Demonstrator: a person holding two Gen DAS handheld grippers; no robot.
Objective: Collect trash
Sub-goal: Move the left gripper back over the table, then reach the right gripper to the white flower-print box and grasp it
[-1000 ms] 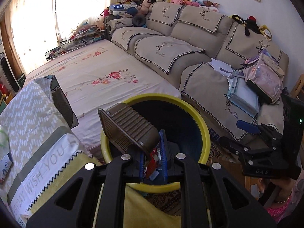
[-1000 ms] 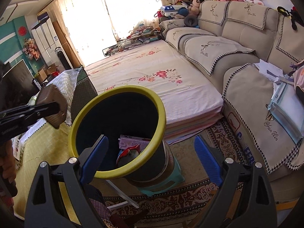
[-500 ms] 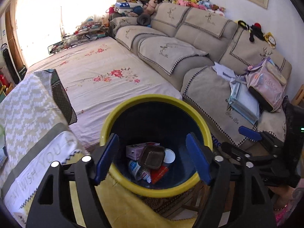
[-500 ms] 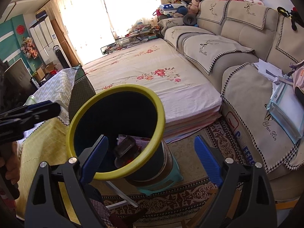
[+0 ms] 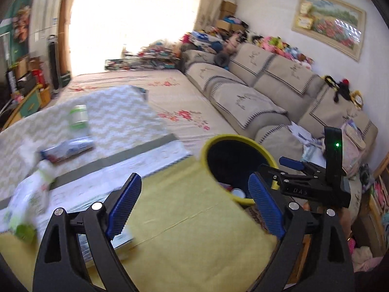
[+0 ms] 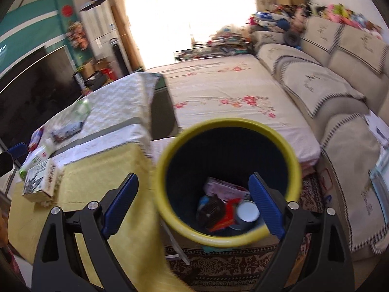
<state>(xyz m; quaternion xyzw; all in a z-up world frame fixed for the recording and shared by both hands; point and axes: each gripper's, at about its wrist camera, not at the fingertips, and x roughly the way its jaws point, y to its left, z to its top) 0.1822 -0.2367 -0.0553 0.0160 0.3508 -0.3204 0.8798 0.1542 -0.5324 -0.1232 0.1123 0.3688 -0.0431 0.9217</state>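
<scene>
A dark bin with a yellow rim (image 6: 228, 124) stands beside the table and holds several pieces of trash, among them a brown tray (image 6: 211, 208) and a pink box (image 6: 218, 187). The bin also shows in the left wrist view (image 5: 228, 137). My right gripper (image 6: 193, 204) is open and empty above the bin's near rim. My left gripper (image 5: 194, 206) is open and empty over the yellow tablecloth (image 5: 182, 231). On the table lie a white and green bottle (image 5: 29, 199), a flat wrapper (image 5: 66, 149), a small green-lidded jar (image 5: 78, 116) and a printed box (image 6: 41, 180).
A sofa (image 5: 255, 90) runs along the right, with a flowered bed cover (image 6: 231, 97) beside it. A patterned rug (image 6: 231, 267) lies under the bin. A dark TV screen (image 6: 31, 90) stands at the left. The right gripper's body (image 5: 313, 182) shows in the left wrist view.
My left gripper opened and dropped the brown tray into the bin, then swung left over the table. My right gripper moved closer over the bin.
</scene>
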